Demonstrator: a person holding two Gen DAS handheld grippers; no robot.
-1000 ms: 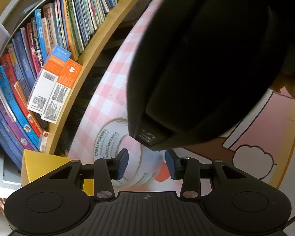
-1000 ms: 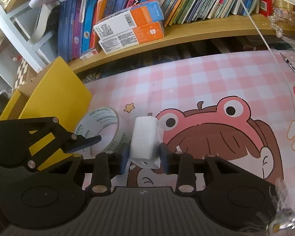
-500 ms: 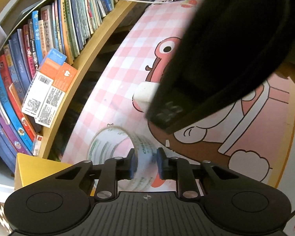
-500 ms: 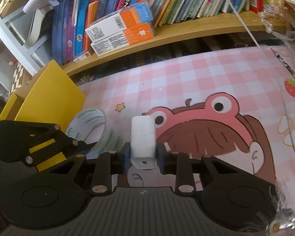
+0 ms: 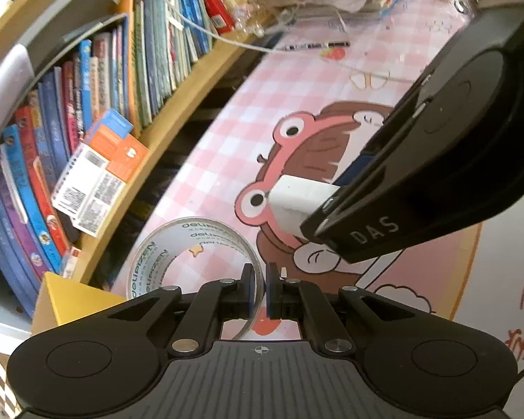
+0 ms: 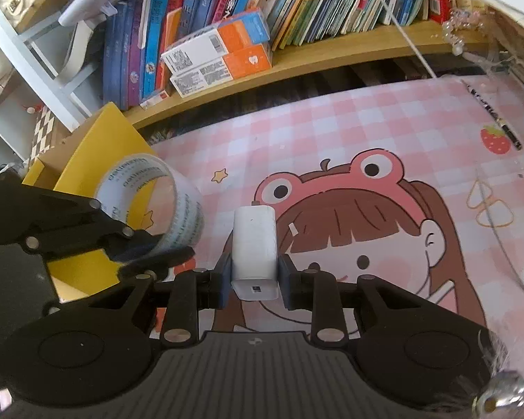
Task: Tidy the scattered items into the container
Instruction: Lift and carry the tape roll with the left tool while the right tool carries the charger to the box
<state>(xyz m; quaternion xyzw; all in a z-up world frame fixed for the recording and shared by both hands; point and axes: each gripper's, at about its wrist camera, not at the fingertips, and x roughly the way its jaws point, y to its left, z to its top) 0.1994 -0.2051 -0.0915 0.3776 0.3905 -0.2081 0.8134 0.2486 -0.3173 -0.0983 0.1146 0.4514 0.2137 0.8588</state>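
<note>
Both items have just lifted off the tabletop [image 6: 332, 122]: left gripper [image 5: 258, 291] pinching the tape roll [image 5: 192, 244], right gripper [image 6: 254, 276] clamping the white charger [image 6: 254, 241], yellow box [image 6: 97, 150] to its left awaiting them.

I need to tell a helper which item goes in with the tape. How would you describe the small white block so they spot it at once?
Start at the pink checkered mat with the frog-hat girl. Just above it, the right gripper is shut on the white charger block. Unlike the see-through tape roll beside it, it is solid, boxy and plain white.
</note>
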